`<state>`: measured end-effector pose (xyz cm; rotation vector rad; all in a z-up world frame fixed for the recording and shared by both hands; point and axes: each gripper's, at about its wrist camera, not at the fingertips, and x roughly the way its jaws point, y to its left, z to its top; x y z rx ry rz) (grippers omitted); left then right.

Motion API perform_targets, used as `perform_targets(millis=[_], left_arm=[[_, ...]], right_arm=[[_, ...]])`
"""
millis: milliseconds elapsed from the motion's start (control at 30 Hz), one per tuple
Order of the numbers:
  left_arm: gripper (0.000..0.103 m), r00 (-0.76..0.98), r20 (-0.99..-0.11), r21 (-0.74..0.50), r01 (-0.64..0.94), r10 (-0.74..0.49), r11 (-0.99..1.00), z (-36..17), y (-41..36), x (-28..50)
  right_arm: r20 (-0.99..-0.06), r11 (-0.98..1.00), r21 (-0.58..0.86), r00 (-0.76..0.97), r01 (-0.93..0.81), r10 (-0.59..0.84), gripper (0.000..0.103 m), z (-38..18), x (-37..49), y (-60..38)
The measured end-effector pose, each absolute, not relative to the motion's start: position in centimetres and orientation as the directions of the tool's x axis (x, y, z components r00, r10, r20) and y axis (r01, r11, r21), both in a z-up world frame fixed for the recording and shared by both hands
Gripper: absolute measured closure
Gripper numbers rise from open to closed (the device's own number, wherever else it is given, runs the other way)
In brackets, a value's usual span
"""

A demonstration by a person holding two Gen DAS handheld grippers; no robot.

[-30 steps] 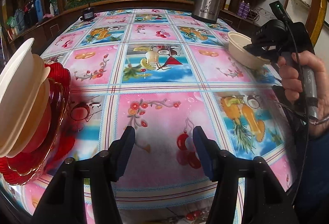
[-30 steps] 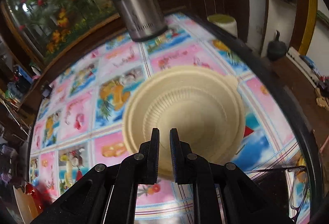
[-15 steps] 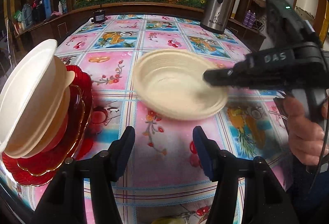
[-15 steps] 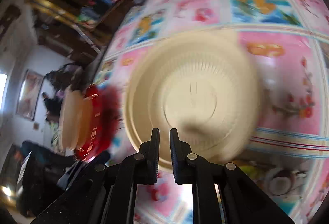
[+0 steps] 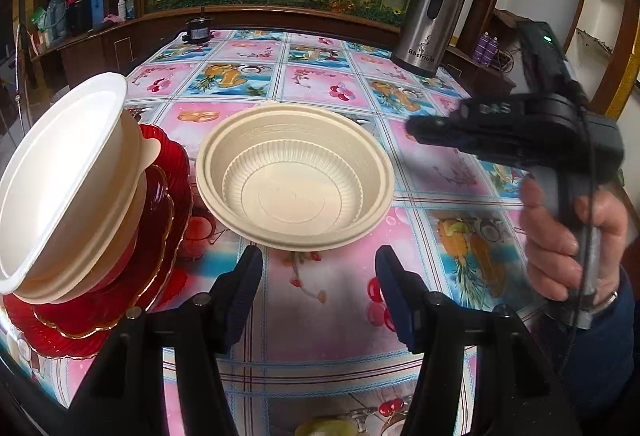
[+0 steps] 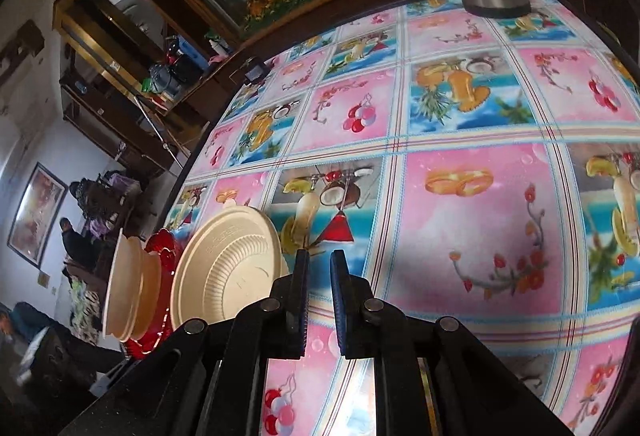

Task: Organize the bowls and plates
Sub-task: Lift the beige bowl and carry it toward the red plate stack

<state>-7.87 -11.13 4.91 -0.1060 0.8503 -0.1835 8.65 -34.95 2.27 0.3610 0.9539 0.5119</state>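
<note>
Carried over to the red plates (image 5: 168, 196), the bowl (image 5: 294, 192) is now set down just beside them, and the right gripper (image 6: 320, 276) is drawn clear of it.
Right tongs are all but clenched, on nothing; the left gripper (image 5: 320, 276) is held half apart, empty, just short of the bowl. The red plates, or the white bowls (image 5: 68, 176) stacked on them, could be knocked if the bowl is shoved sideways. Its mouth is faced up; being round, it has no long axis.

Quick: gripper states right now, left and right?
Left gripper: open, empty; the beige bowl sits on the table just beyond its fingertips.
Right gripper: nearly shut, holding nothing.
</note>
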Motion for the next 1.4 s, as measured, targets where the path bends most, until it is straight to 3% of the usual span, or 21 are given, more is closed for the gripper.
perform_targets(millis=[100, 367, 600, 900, 1067, 1233, 1300, 1367, 1400], left_arm=[[0.045, 0.638, -0.74, -0.177, 0.12, -0.213, 0.977, 4.7, -11.0, -7.9], [0.045, 0.622, -0.753, -0.195, 0.102, -0.216, 0.975, 4.1, -10.3, -8.0], [0.045, 0.618, -0.755, -0.202, 0.099, -0.22, 0.974, 3.8, -10.4, -8.0], [0.045, 0.617, -0.755, -0.201, 0.106, -0.223, 0.974, 3.9, -10.7, -8.0], [0.045, 0.615, -0.757, -0.203, 0.099, -0.22, 0.974, 3.8, -10.5, -8.0], [0.045, 0.616, -0.755, -0.205, 0.102, -0.224, 0.973, 3.8, -10.5, -8.1], [0.045, 0.616, -0.756, -0.205, 0.101, -0.223, 0.973, 3.8, -10.5, -8.1], [0.045, 0.615, -0.756, -0.208, 0.097, -0.223, 0.973, 3.8, -10.4, -8.1], [0.045, 0.614, -0.757, -0.211, 0.094, -0.223, 0.973, 3.7, -10.3, -8.1]], right_arm=[[-0.706, 0.835, 0.475, 0.446, -0.278, 0.55, 0.068, 1.3, 10.0, -32.9], [-0.7, 0.822, 0.481, 0.43, -0.305, 0.57, 0.068, 0.6, 10.7, -30.8], [-0.643, 0.79, 0.506, 0.459, -0.347, 0.613, 0.068, 2.2, 10.3, -30.9], [-0.669, 0.782, 0.526, 0.405, -0.333, 0.623, 0.068, 1.0, 11.2, -30.5], [-0.615, 0.763, 0.522, 0.45, -0.382, 0.647, 0.068, 2.9, 10.2, -30.9], [-0.666, 0.766, 0.498, 0.387, -0.405, 0.638, 0.068, 1.2, 10.1, -28.6], [-0.665, 0.739, 0.53, 0.338, -0.416, 0.666, 0.072, 0.5, 10.1, -28.0], [-0.688, 0.766, 0.507, 0.35, -0.395, 0.636, 0.089, 0.4, 9.9, -27.9], [-0.698, 0.777, 0.507, 0.352, -0.373, 0.624, 0.092, 0.4, 9.8, -28.2]])
